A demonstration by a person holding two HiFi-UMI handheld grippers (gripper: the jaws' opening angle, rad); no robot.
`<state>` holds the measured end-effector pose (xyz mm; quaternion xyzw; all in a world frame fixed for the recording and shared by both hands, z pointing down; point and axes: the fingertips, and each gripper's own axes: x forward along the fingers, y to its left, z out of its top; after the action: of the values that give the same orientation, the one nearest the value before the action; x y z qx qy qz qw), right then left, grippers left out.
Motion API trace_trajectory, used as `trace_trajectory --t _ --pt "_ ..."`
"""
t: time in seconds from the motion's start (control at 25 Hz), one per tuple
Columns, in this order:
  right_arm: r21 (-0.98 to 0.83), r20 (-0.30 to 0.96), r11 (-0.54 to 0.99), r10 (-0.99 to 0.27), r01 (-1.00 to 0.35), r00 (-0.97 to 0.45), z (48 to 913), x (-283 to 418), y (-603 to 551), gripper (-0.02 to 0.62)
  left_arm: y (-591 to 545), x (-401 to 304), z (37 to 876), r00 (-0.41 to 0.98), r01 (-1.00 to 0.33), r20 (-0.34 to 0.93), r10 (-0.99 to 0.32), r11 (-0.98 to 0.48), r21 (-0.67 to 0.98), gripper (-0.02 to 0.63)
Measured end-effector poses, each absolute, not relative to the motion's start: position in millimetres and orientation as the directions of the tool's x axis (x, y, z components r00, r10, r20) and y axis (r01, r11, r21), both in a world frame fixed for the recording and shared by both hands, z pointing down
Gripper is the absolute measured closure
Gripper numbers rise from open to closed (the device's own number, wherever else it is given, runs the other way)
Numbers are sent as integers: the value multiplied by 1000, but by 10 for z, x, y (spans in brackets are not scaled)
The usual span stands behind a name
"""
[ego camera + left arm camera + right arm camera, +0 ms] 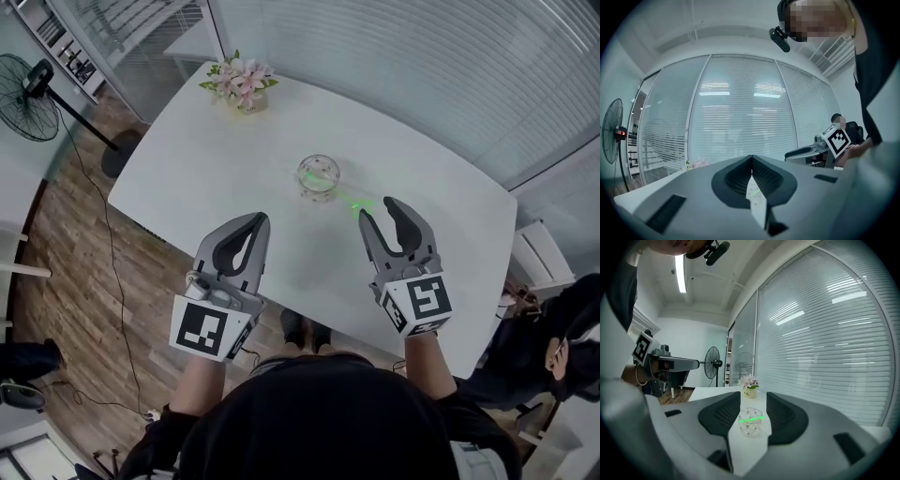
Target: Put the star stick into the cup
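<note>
A clear glass cup (319, 177) stands near the middle of the white table (187, 178). The green glowing star stick (357, 204) shows just right of the cup, by the tips of my right gripper (376, 208). That gripper is open and the stick is free of its pads. In the right gripper view the stick (751, 419) is a green bar across the cup (750, 426), seen through the open gap of the right gripper (753, 401). My left gripper (253, 223) hovers near the table's front edge, shut and empty; in its own view the left gripper (751, 158) has its tips meeting.
A small pot of pink flowers (241, 85) stands at the table's far left corner. A floor fan (28, 94) is off the table to the left. A seated person (553, 347) and a white chair (539, 253) are at the right.
</note>
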<state>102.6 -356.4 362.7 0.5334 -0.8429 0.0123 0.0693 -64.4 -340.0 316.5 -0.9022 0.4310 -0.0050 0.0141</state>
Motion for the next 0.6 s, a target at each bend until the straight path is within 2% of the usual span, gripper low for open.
trace_trajectory --t 0.6 --pt "27 -43 392 -919 -920 -393 2700 1239 -3374 434 -3429 -512 2873 654 -757 -37 -756 -653 -39 594"
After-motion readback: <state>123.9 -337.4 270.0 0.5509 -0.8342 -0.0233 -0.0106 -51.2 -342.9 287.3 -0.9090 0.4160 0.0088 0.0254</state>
